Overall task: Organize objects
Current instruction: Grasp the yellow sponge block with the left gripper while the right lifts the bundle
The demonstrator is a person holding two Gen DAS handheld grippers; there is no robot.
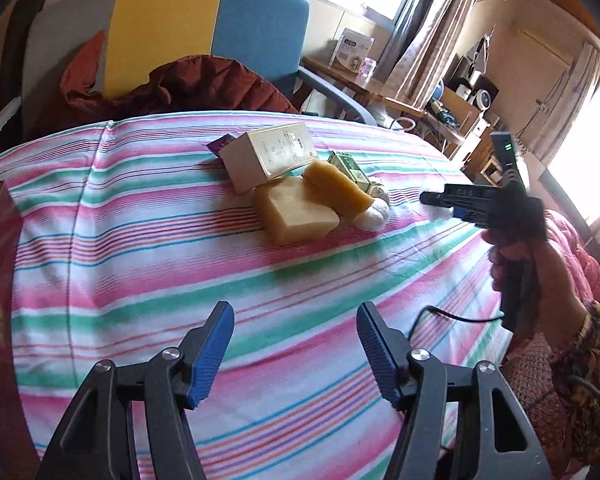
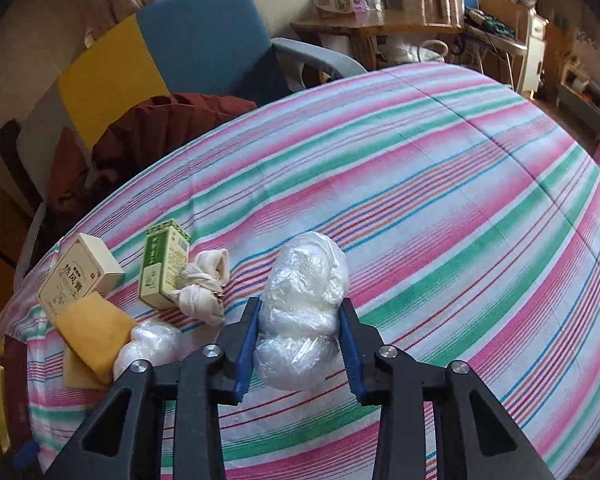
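Note:
On the striped bedspread [image 1: 140, 240] lies a cluster: a cream box [image 1: 268, 156], a small green box [image 1: 348, 168], two yellowish blocks [image 1: 296, 212] and a white wrapped bundle [image 1: 374, 214]. My left gripper [image 1: 294, 312] hangs open over bare cloth in front of the cluster, with nothing between its fingers. In the right wrist view my right gripper [image 2: 300, 302] is shut on a plastic-wrapped white bundle [image 2: 304, 280], its blue pads pressing on both sides. To its left are the green box [image 2: 166, 264], a knotted white cloth [image 2: 204, 284], a yellow block [image 2: 96, 328] and a second wrapped bundle [image 2: 148, 344].
A chair with a blue and yellow back [image 1: 220, 28] and a dark red jacket [image 1: 204, 88] stands beyond the bed's far edge. A wooden table [image 2: 372, 28] with boxes is further back. A black cable [image 1: 452, 316] lies on the bedspread near the person's hand [image 1: 540, 272].

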